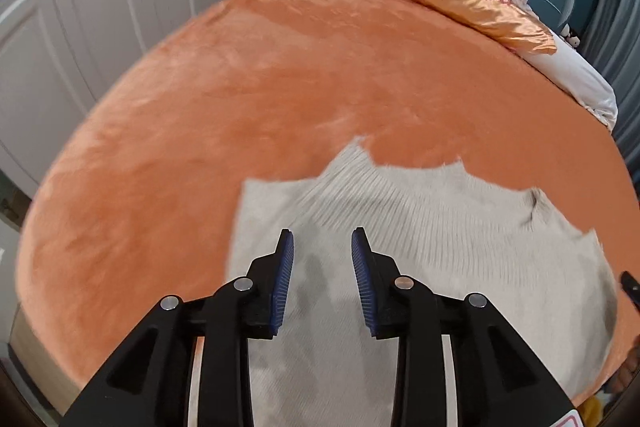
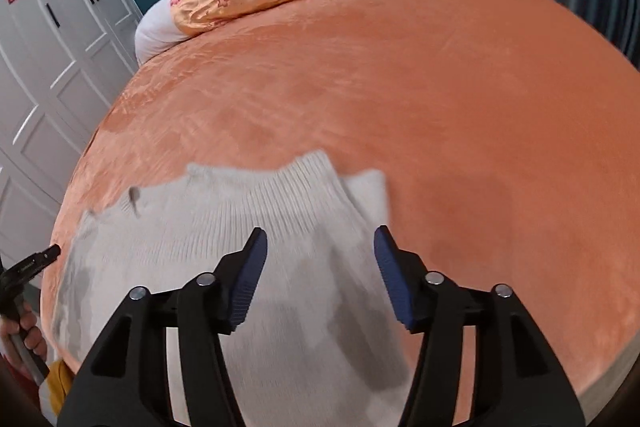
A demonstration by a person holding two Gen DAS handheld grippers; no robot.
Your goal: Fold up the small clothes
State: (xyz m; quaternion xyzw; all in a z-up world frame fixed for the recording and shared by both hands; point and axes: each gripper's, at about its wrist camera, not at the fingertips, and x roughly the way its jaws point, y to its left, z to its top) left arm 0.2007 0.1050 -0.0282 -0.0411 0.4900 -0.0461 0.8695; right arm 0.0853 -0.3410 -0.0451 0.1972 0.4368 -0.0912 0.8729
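Both grippers, left (image 1: 322, 241) and right (image 2: 320, 239), fingers apart, empty above sweater (image 1: 400, 227); risk: pinching the bedspread (image 1: 240, 87) with the knit.

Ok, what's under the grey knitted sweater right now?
The grey knitted sweater lies spread on the orange bedspread, which shows all around its far edge. Whatever sits beneath its middle is covered, so nothing else can be confirmed there.
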